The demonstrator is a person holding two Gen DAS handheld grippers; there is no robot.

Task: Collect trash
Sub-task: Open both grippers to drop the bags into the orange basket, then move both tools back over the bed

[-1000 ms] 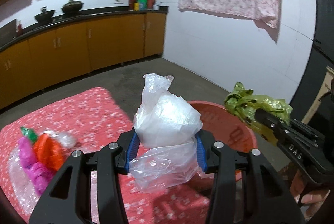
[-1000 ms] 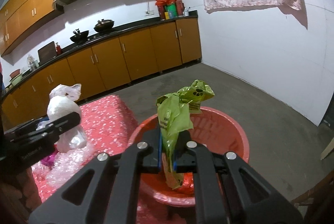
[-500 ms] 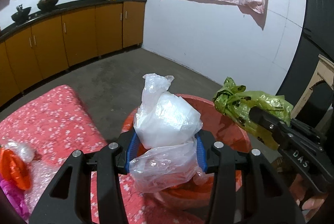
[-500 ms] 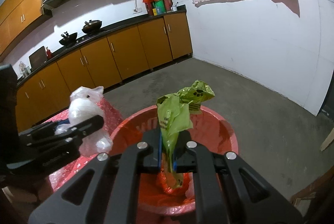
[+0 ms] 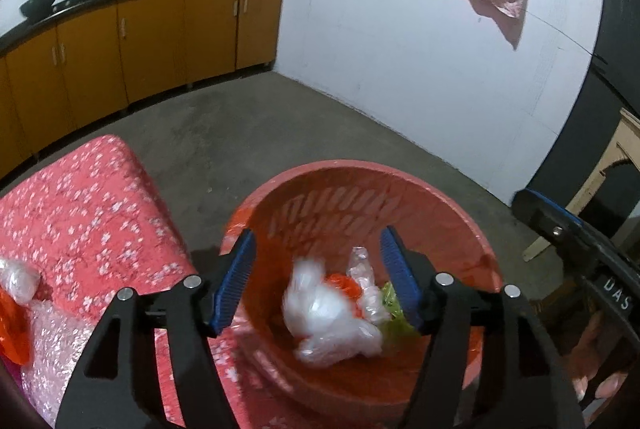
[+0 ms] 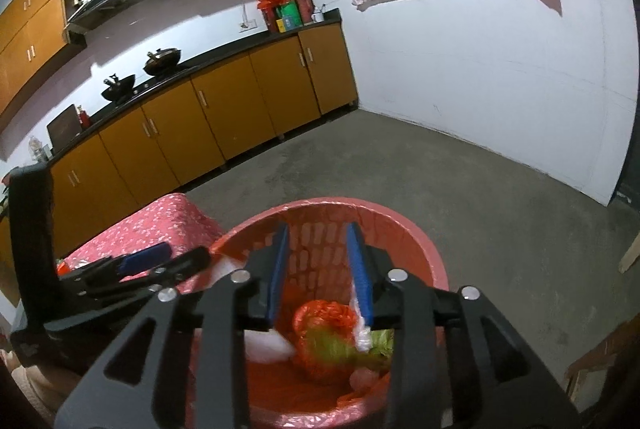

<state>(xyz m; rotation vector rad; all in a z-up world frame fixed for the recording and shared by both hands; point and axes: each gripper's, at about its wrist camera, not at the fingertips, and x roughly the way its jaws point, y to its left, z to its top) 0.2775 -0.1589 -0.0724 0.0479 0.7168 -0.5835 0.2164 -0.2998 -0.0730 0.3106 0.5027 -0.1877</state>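
Hovering over red basket (image 5: 460,205), both jaws just opened, empty; dropped white bag (image 5: 328,321) and green bag (image 6: 340,345) below. Remaining trash (image 5: 16,293) on surface, left of left gripper (image 5: 316,269), nearer than right gripper (image 6: 318,261).

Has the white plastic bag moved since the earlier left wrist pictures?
Yes. The white plastic bag has dropped from between the left gripper pads, which have just been opening, down into the red basket.

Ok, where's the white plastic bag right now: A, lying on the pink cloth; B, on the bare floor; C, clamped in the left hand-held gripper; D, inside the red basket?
D: the white bag lies inside the red basket among other trash, below the left hand-held gripper, whose jaws stand apart and empty.
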